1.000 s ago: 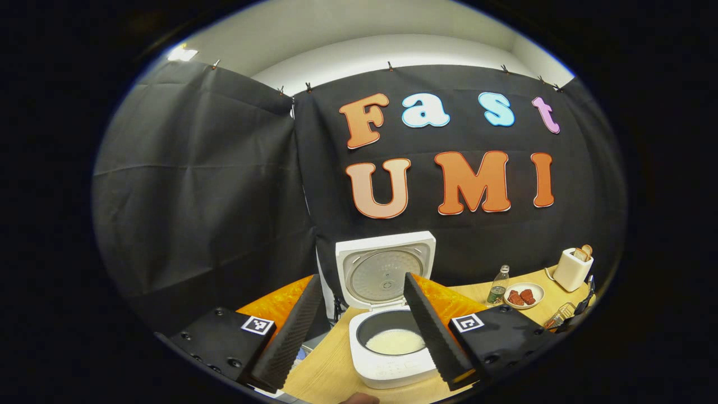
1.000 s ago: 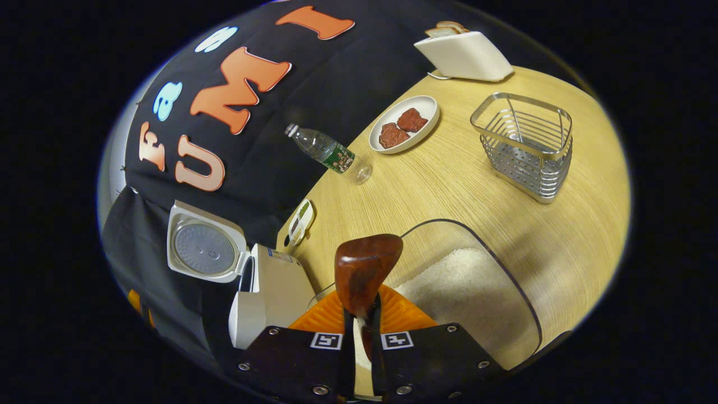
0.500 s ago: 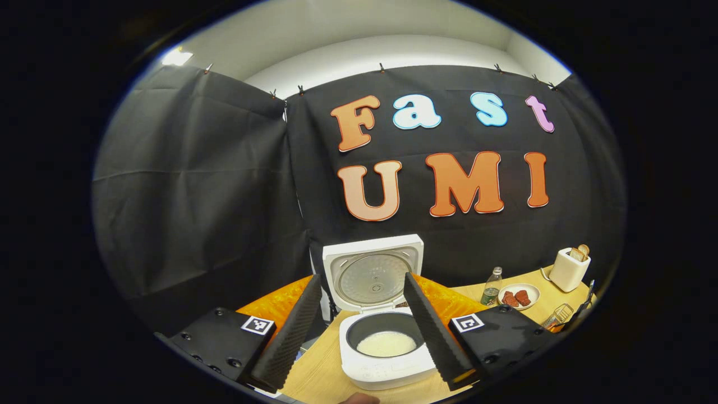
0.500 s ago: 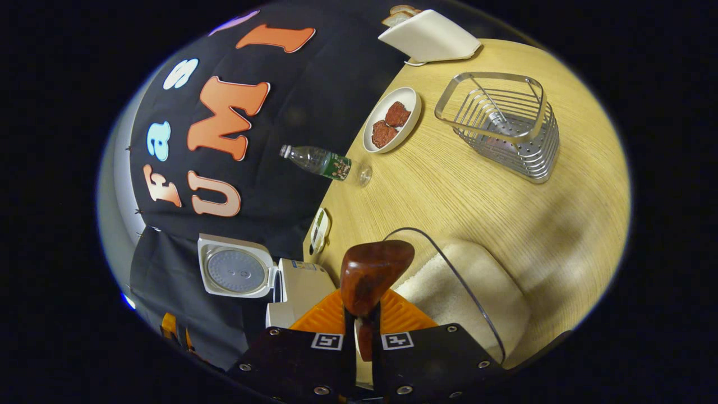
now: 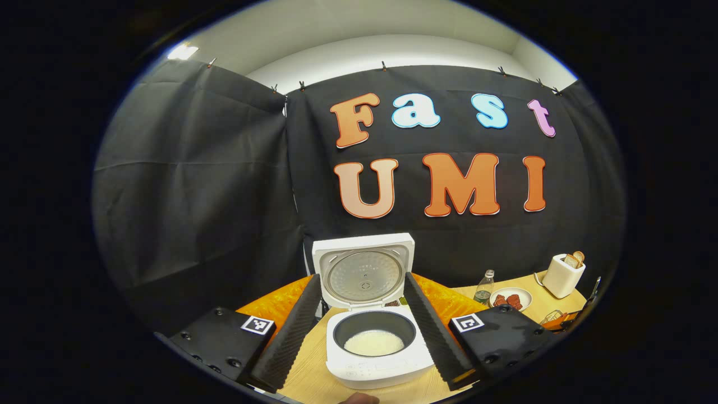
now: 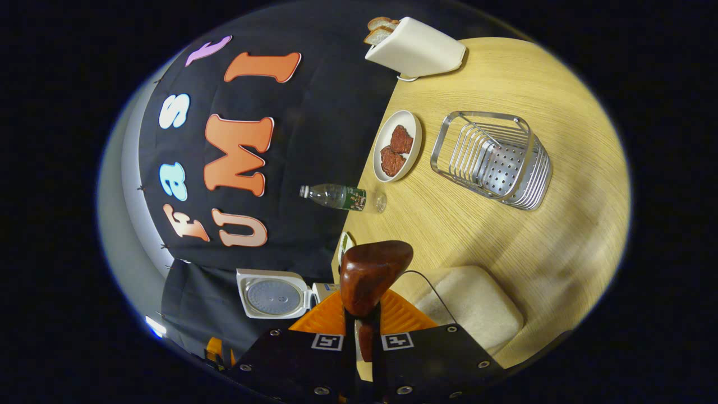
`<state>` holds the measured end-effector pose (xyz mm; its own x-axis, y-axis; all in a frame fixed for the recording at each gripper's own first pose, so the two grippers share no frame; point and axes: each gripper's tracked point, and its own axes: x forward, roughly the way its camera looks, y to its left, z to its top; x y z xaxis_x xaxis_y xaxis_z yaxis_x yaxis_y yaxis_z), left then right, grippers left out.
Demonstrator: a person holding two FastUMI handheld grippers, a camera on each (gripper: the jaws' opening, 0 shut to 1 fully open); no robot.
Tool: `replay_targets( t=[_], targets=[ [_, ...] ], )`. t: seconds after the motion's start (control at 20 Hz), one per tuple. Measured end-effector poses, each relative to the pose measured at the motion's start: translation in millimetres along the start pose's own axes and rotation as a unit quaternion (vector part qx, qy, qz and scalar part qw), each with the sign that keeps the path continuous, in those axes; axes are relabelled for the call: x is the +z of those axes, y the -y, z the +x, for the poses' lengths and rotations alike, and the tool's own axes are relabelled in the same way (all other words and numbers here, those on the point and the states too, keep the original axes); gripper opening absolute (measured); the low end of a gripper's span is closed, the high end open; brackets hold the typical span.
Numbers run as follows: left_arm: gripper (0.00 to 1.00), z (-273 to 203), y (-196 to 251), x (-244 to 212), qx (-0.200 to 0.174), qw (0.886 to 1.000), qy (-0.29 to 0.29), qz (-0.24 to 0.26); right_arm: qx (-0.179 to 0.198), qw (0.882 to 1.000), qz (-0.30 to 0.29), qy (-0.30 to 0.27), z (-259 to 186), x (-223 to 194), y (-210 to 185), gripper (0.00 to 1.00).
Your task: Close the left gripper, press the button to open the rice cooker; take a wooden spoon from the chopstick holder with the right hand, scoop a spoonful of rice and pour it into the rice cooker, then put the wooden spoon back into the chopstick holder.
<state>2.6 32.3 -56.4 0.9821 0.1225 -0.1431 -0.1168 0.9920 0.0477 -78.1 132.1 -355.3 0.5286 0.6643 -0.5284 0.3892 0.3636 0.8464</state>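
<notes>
The white rice cooker (image 5: 381, 365) stands on the table with its lid (image 5: 363, 278) up and white rice (image 5: 373, 342) in the dark pot. My left gripper (image 5: 362, 279) is open, one finger on each side of the cooker and short of it. My right gripper (image 6: 363, 321) is shut on the handle of the brown wooden spoon (image 6: 371, 272); no rice shows on its bowl. Just right of the spoon lies a clear container of rice (image 6: 474, 306). The metal chopstick holder (image 6: 493, 163) stands farther off. The cooker (image 6: 275, 294) is far to the left there.
A plate with red pieces (image 6: 397, 146), a water bottle (image 6: 342, 197) and a white toaster with bread (image 6: 415, 47) line the table's back edge by the black cloth. The wooden tabletop (image 6: 538, 241) lies between the rice container and the holder. A person's fingertip (image 5: 359, 398) shows at the bottom.
My right gripper has rolled and drawn away from the cooker with the spoon; the holder now sits nearer the view's middle. The left gripper has swung slightly right, staying open.
</notes>
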Motion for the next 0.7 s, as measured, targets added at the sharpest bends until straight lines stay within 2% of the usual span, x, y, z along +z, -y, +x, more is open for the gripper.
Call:
replay_targets(
  t=[0.05, 0.1, 0.15, 0.2, 0.25, 0.3, 0.35, 0.4, 0.45, 0.5, 0.7],
  targets=[
    [0.95, 0, 1, -1, 0.000, 1.000, -0.001, -0.003, 0.006, 1.000, 0.010, -0.002, -3, 1, -7, 0.11],
    [0.99, 0, 1, -1, 0.001, 1.000, -0.002, -0.007, 0.017, 1.000, 0.016, -0.003, -6, 3, -15, 0.11],
    [0.99, 1, 1, -2, 0.002, 1.000, -0.002, -0.009, 0.027, 0.999, 0.022, -0.002, -8, 6, -25, 0.11],
    [0.95, 0, -1, -3, 0.004, 1.000, -0.002, -0.014, 0.036, 0.999, 0.029, -0.003, -10, 7, -33, 0.11],
    [0.99, 1, -2, -3, 0.005, 1.000, -0.002, -0.018, 0.046, 0.998, 0.037, -0.002, -12, 7, -44, 0.11],
    [0.95, 1, -4, -4, 0.007, 1.000, -0.002, -0.021, 0.055, 0.997, 0.045, -0.005, -11, 8, -54, 0.11],
    [0.99, 2, -6, -5, 0.008, 1.000, -0.002, -0.023, 0.065, 0.996, 0.052, -0.008, -12, 7, -66, 0.11],
    [0.99, 2, -9, -5, 0.011, 1.000, 0.000, -0.025, 0.072, 0.995, 0.060, -0.017, -9, 4, -77, 0.11],
    [0.95, 3, -12, -6, 0.013, 1.000, 0.000, -0.028, 0.077, 0.994, 0.066, -0.027, -6, 0, -86, 0.11],
    [0.99, 3, -16, -8, 0.017, 0.999, -0.004, -0.034, 0.081, 0.994, 0.068, -0.033, -1, -4, -97, 0.11],
    [0.99, 4, -34, -20, 0.028, 0.998, -0.015, -0.058, 0.105, 0.990, 0.077, -0.060, 23, -28, -144, 0.11]
  ],
)
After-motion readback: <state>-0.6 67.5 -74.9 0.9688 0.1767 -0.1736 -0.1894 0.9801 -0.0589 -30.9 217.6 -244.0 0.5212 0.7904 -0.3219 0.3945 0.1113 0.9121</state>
